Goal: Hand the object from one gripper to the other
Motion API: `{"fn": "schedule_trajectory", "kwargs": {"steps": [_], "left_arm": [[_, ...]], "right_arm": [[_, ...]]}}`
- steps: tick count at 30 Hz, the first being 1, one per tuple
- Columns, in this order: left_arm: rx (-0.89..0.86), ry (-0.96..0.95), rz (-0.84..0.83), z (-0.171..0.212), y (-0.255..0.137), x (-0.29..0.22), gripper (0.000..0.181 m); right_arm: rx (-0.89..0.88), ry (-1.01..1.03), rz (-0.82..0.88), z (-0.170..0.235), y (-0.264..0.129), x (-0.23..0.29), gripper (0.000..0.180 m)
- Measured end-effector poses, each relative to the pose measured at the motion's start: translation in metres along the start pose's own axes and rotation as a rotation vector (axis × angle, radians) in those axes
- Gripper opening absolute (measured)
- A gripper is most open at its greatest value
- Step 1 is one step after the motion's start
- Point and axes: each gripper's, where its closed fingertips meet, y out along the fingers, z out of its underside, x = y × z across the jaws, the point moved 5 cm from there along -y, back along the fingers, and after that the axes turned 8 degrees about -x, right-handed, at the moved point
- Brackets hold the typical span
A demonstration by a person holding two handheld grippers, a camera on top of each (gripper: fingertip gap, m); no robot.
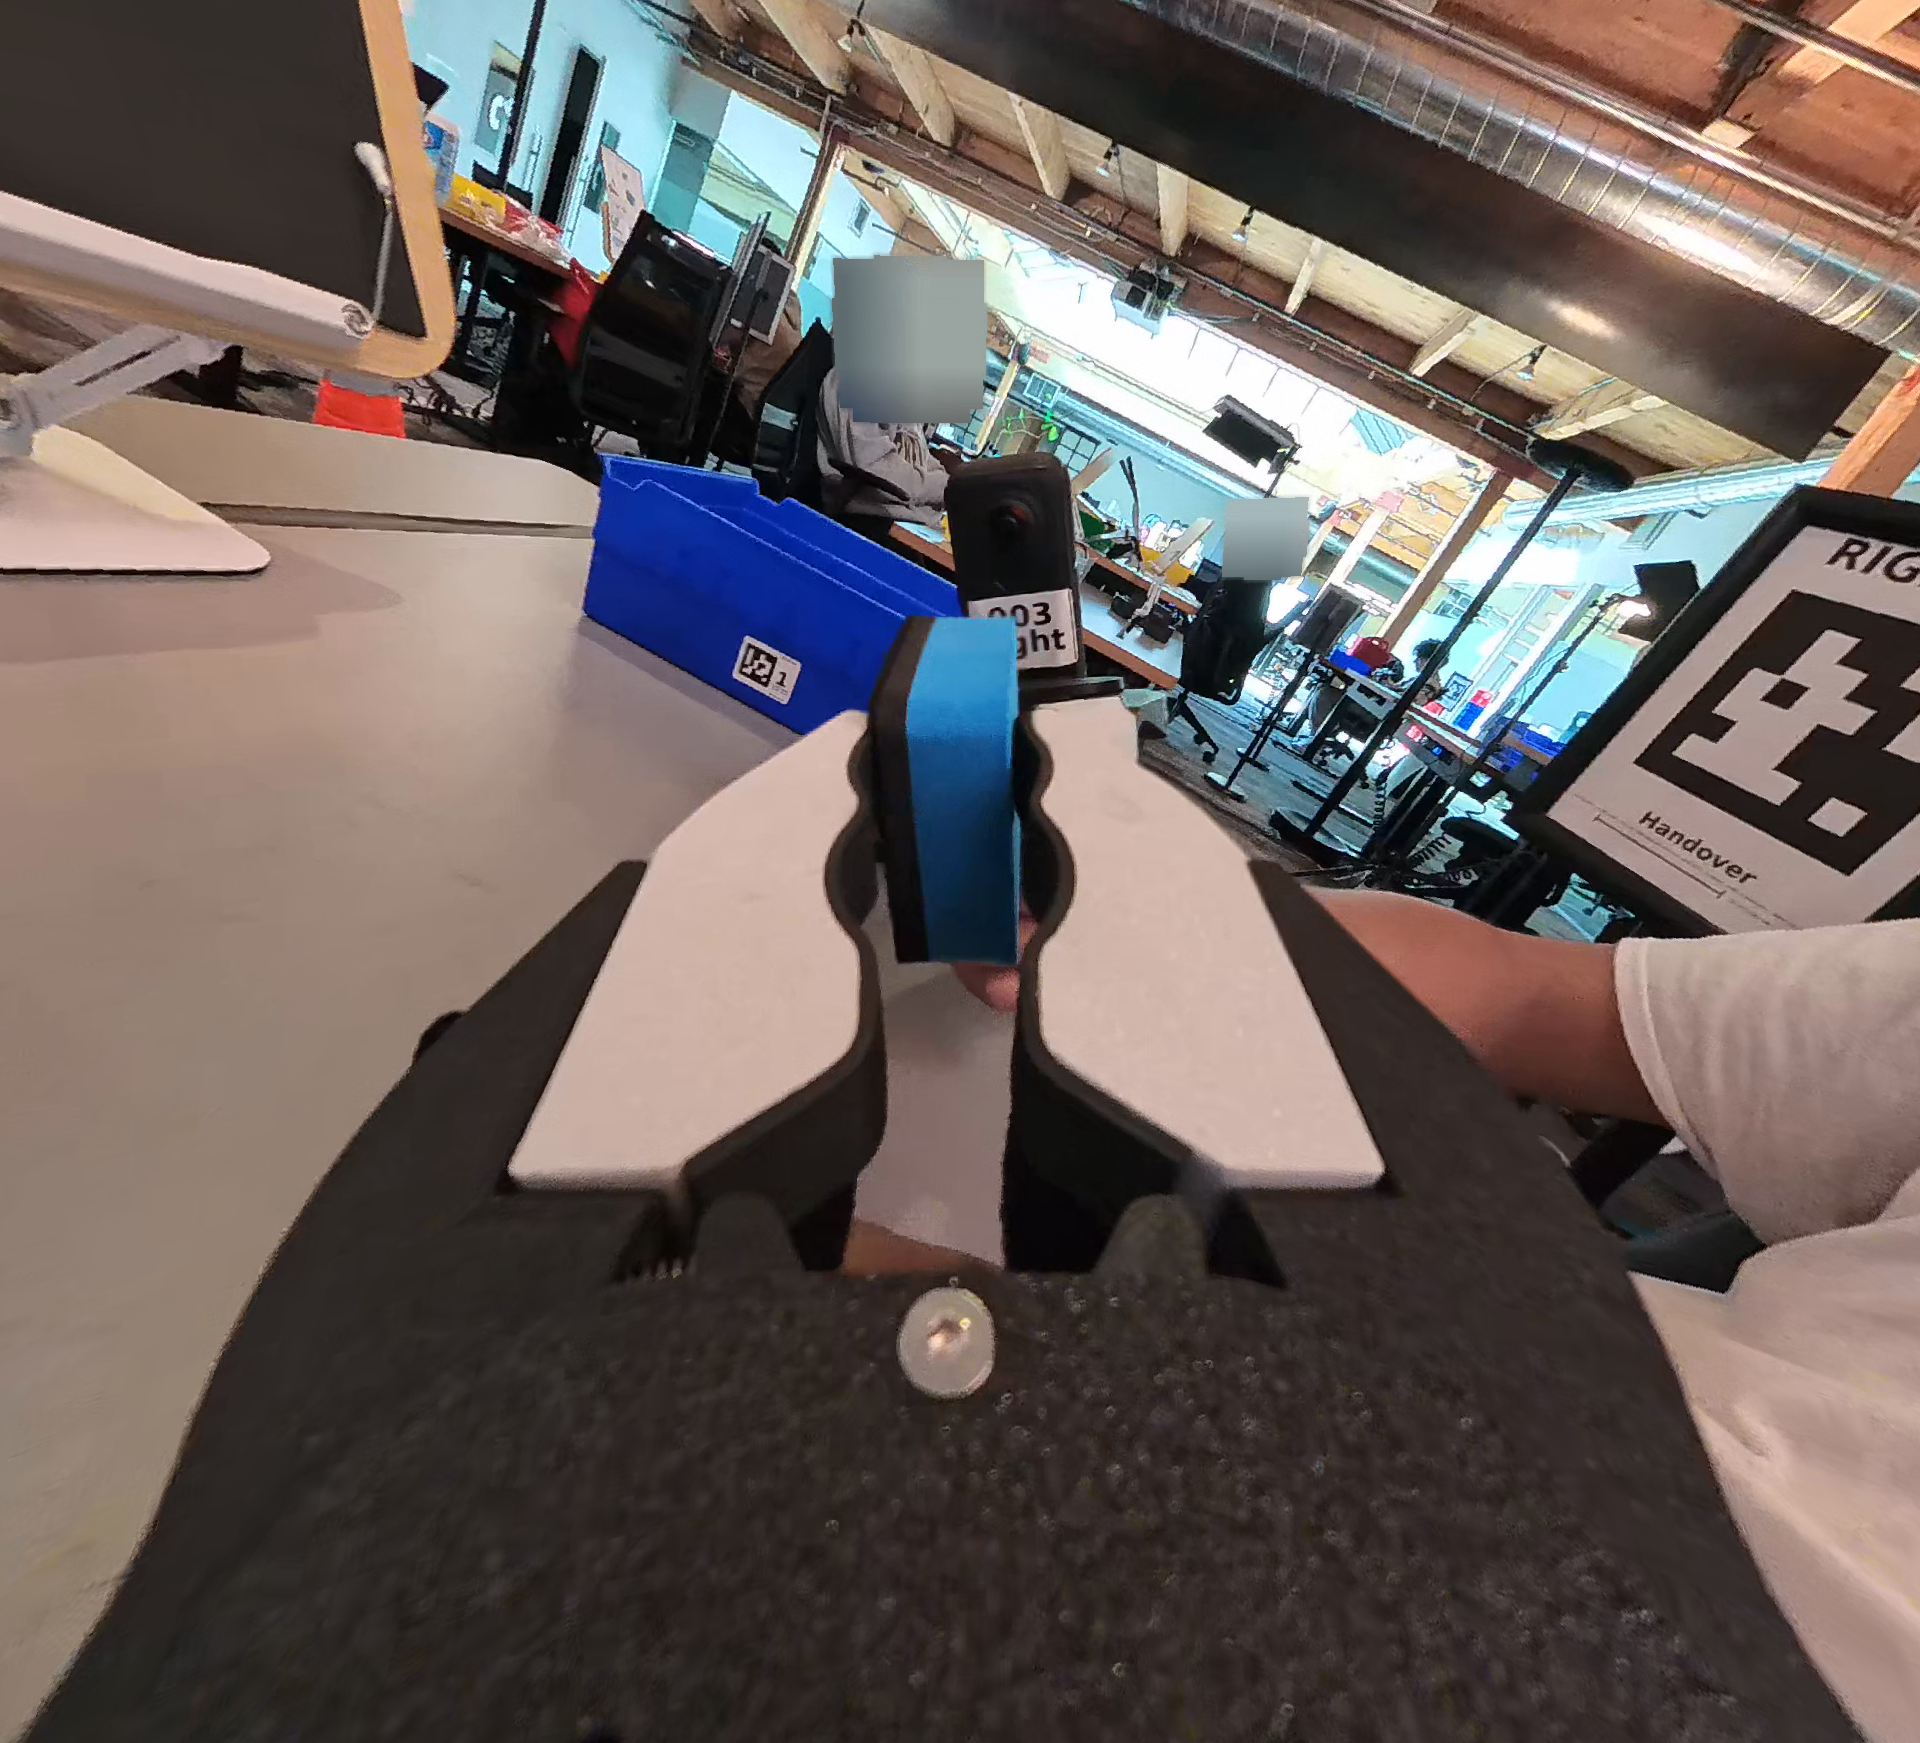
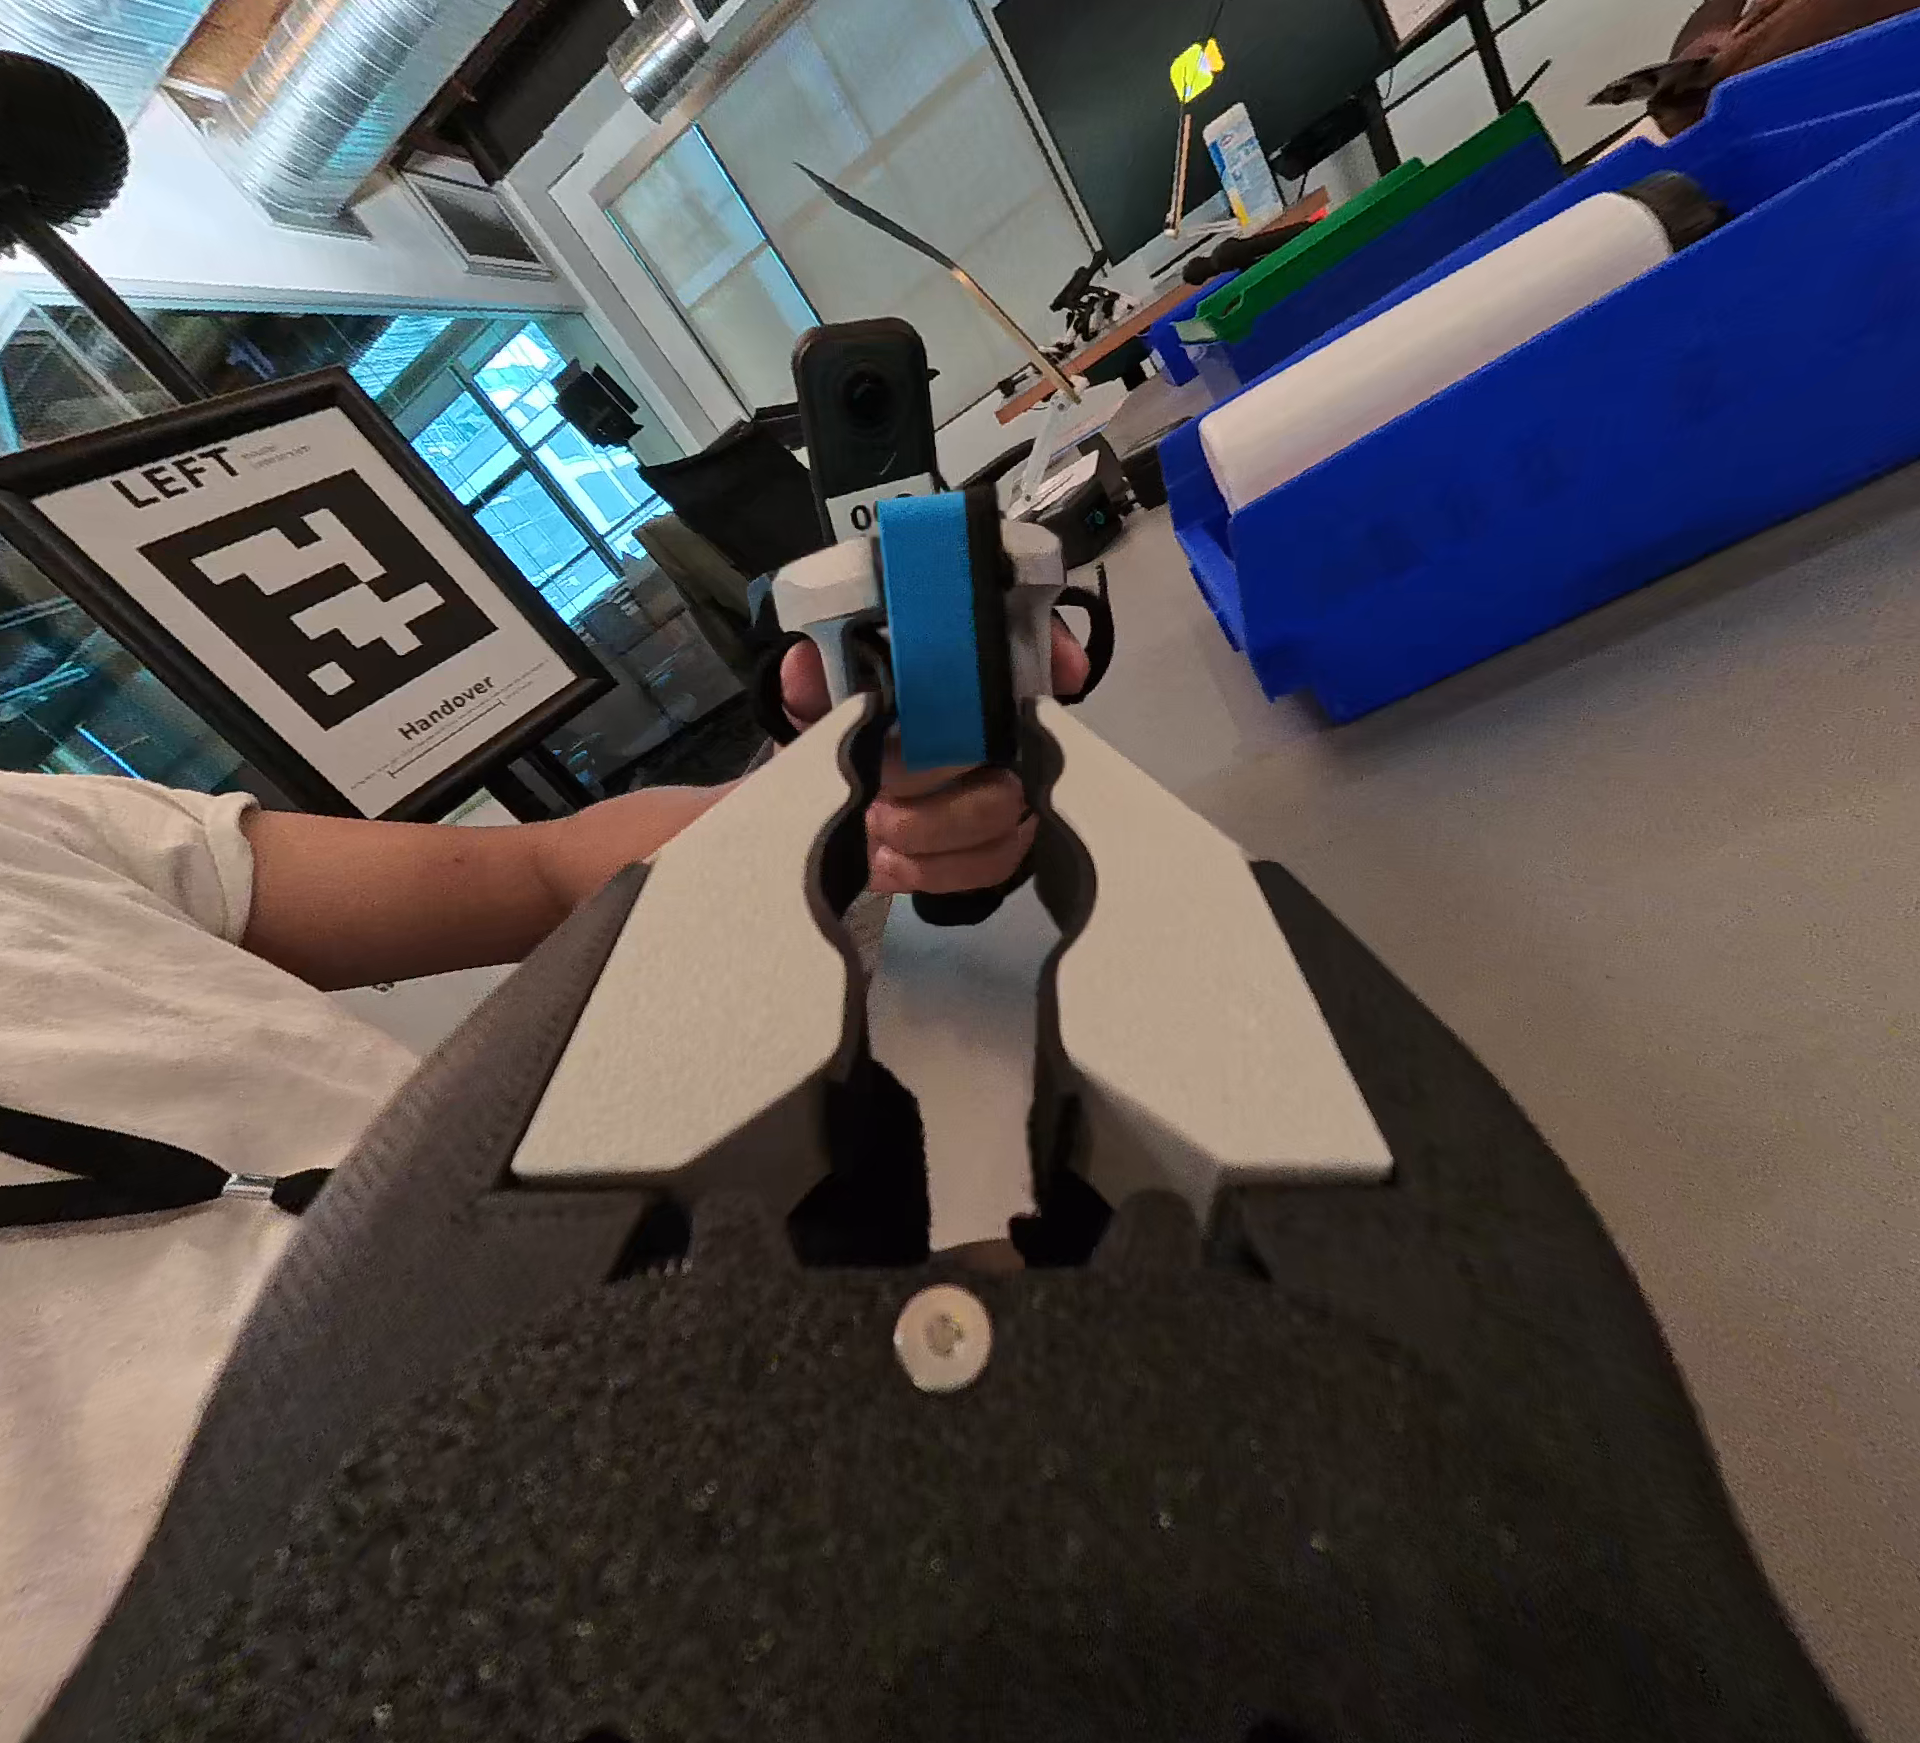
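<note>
A flat block, blue on one face and black on the other (image 1: 961, 789), stands upright between my left gripper's (image 1: 948, 717) fingers, which are shut on it above the grey table (image 1: 260, 810). The right gripper's camera (image 1: 1008, 514) shows just behind the block; its fingers are hidden. In the right wrist view the block (image 2: 935, 623) is held by the left gripper (image 2: 925, 581) facing me. My right gripper (image 2: 954, 711) has a fingertip on each side of the block's near end, with a thin gap on both sides.
A blue bin (image 1: 717, 571) sits on the table beyond the grippers. It also shows in the right wrist view (image 2: 1558, 488), with a white roll (image 2: 1434, 332) in it. Framed marker signs (image 1: 1766, 727) (image 2: 312, 592) stand at the table's edges. A white stand base (image 1: 104, 498) is far left. The person's forearm (image 2: 416, 883) reaches in. Both grippers' tips are close together, under 4 cm apart.
</note>
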Motion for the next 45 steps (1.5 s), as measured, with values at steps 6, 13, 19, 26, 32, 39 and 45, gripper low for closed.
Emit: {"fn": "schedule_trajectory", "kwargs": {"steps": [6, 13, 19, 26, 32, 39, 45], "left_arm": [[0.146, 0.266, -0.136, 0.004, -0.008, 0.014, 0.022], [0.428, 0.957, -0.359, 0.023, -0.004, 0.023, 0.022], [0.556, 1.162, -0.389, 0.043, 0.001, 0.023, 0.022], [0.613, 1.248, -0.367, 0.059, 0.005, 0.02, 0.023], [0.593, 1.157, -0.377, 0.059, 0.006, 0.02, 0.027], [0.555, 1.066, -0.392, 0.054, 0.003, 0.023, 0.033], [0.437, 0.558, -0.207, 0.052, 0.008, 0.011, 0.047]], "right_arm": [[-0.031, -0.07, 0.083, -0.015, -0.017, -0.014, 0.04], [0.113, 0.246, 0.222, 0.0, -0.013, -0.034, 0.079], [0.22, -0.096, 0.424, 0.019, 0.008, -0.033, 0.08], [0.3, -0.297, 0.564, 0.032, 0.017, -0.033, 0.058], [0.275, -0.259, 0.577, 0.024, 0.007, -0.039, 0.058], [0.047, -0.147, 0.587, -0.018, -0.031, -0.056, 0.058], [-0.105, -0.341, 0.364, -0.053, -0.048, -0.032, 0.058]]}}
